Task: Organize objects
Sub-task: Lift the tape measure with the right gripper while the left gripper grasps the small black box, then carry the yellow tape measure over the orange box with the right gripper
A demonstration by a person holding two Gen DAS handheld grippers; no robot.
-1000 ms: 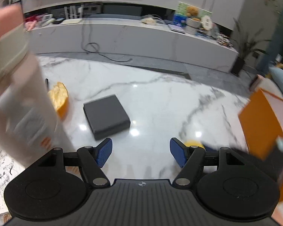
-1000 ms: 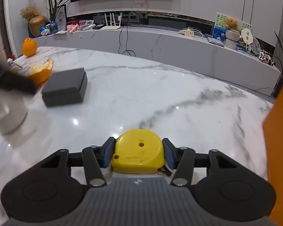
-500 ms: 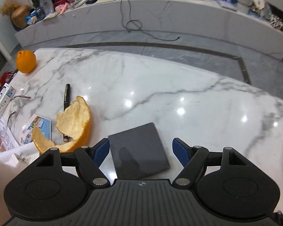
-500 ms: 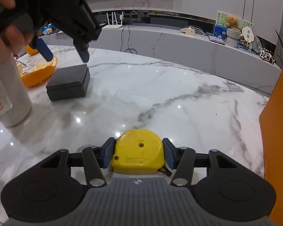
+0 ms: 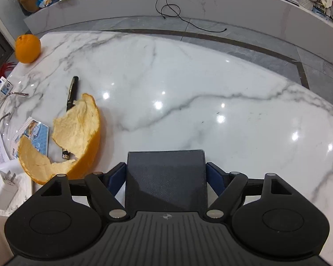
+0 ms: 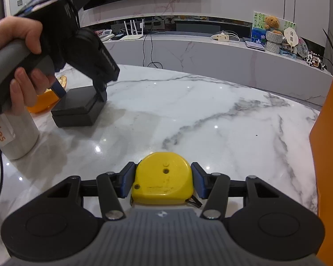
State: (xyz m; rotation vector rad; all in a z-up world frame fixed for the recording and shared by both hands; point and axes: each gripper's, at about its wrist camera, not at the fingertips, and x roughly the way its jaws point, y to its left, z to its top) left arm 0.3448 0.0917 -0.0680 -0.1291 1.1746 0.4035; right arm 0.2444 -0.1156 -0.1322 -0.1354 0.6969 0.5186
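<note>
A dark grey box (image 5: 165,179) lies on the white marble table (image 5: 188,102). My left gripper (image 5: 165,175) is open and straddles the box, one blue pad close to each side. In the right wrist view the left gripper (image 6: 82,88) comes down over the same box (image 6: 77,110). My right gripper (image 6: 163,179) is shut on a yellow tape measure (image 6: 163,177), held just above the table near its front.
Orange peel (image 5: 73,137) lies left of the box over a black pen (image 5: 72,93). A whole orange (image 5: 27,48) sits far left. Papers (image 5: 31,135) and a white charger (image 5: 6,186) lie at the left edge. A white bottle (image 6: 15,133) and an orange container (image 6: 328,155) flank the table.
My left gripper has swung over the table and come down around the grey box. The right gripper still holds the tape measure and has barely moved.
</note>
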